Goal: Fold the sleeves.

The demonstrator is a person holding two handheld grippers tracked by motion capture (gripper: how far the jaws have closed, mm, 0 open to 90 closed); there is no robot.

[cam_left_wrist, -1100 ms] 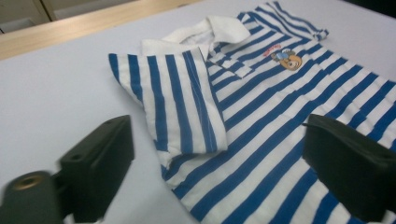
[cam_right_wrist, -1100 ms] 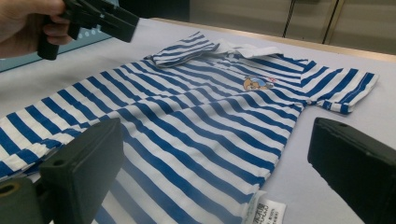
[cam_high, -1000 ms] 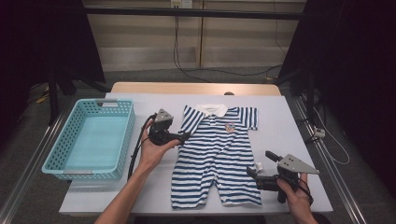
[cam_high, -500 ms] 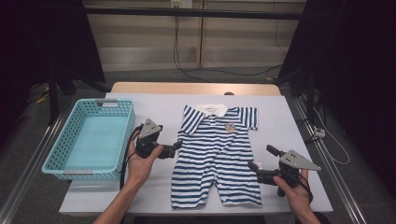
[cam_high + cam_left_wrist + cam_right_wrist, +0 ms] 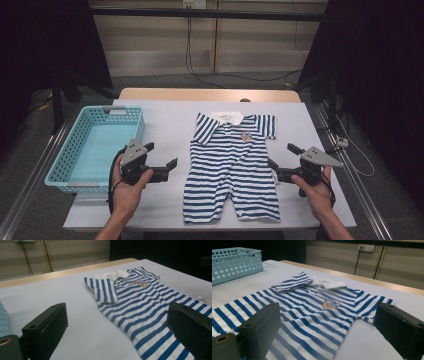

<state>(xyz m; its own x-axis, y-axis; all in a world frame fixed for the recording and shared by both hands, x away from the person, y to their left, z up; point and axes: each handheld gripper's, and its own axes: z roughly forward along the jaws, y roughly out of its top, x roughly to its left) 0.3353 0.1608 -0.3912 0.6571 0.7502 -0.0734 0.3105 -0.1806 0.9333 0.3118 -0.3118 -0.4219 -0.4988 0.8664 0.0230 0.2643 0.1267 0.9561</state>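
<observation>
The left gripper (image 5: 161, 159), jaws apart, hovers just beside the left edge of the striped romper (image 5: 231, 165); bare white table (image 5: 165, 120) lies between it and the basket (image 5: 95, 145). The right gripper (image 5: 281, 159), jaws also spread, sits at the romper's right edge. One romper lies flat mid-table, one basket at its left.
</observation>
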